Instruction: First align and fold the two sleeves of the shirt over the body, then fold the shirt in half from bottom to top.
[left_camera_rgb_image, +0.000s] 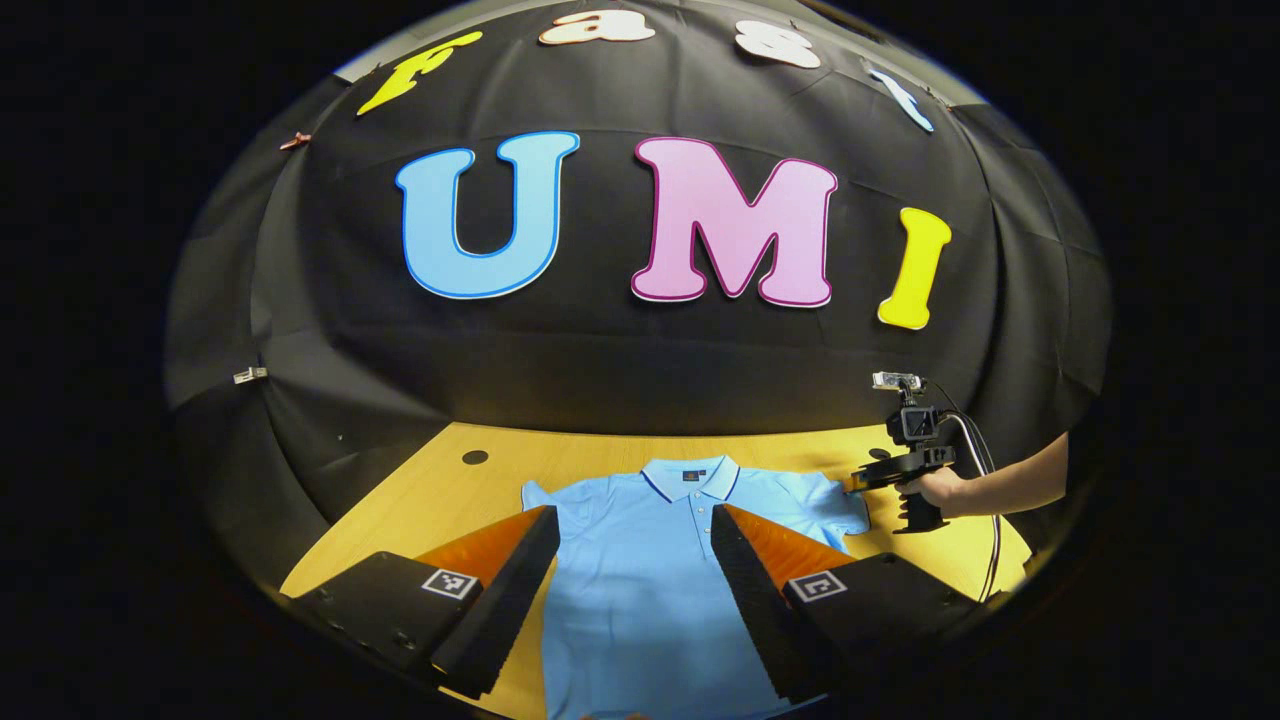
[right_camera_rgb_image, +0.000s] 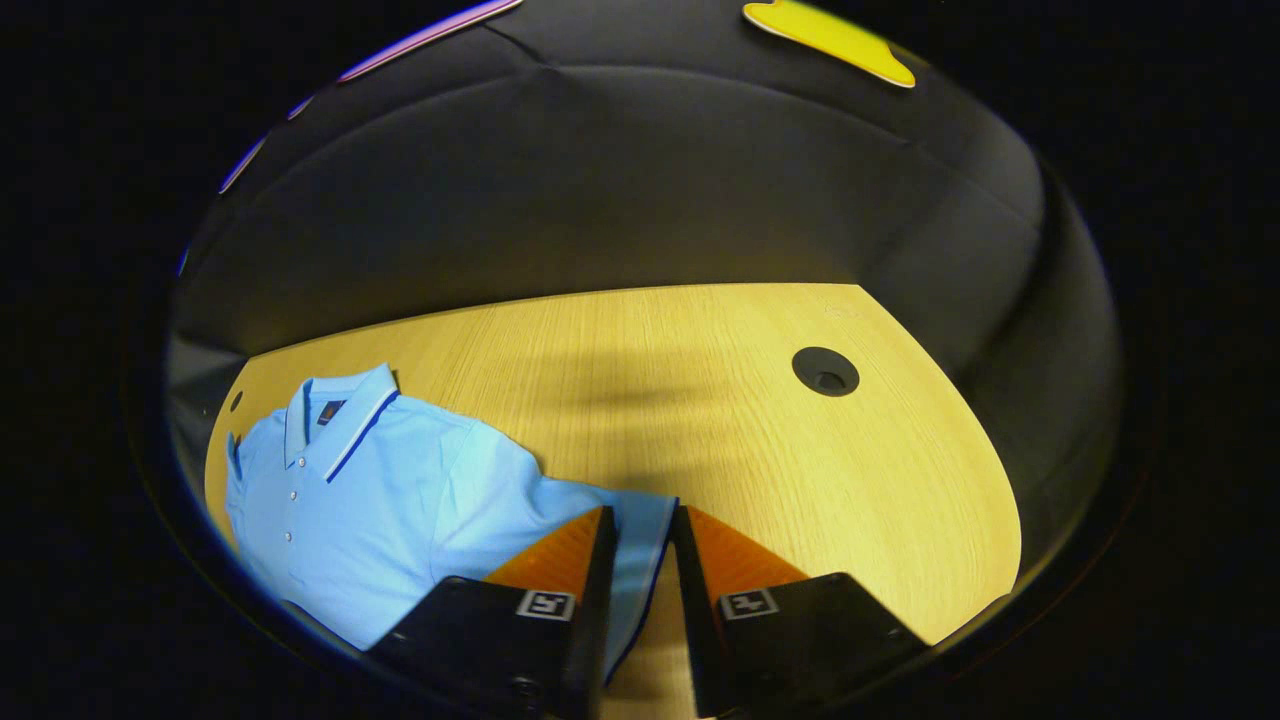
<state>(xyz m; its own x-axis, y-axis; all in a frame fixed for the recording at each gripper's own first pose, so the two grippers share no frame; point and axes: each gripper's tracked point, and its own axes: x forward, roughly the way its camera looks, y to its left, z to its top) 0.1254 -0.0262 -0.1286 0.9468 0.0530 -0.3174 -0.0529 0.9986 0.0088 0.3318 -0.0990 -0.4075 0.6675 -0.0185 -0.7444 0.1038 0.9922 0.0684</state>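
Right tool (right_camera_rgb_image: 643, 520) on shirt (right_camera_rgb_image: 350, 500) sleeve (right_camera_rgb_image: 640, 545)

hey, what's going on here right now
A person is folding a light blue polo shirt laid flat on a wooden table, using two handheld grippers. The right gripper is closed on the cuff of one sleeve. The left gripper hovers open over the shirt's body. Both sleeves are spread out, so no fold is done yet.

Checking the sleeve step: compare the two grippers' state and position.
The left gripper is wide open above the shirt's body; the right gripper is nearly closed around the cuff of a sleeve at the shirt's edge. Both are over the wooden table.
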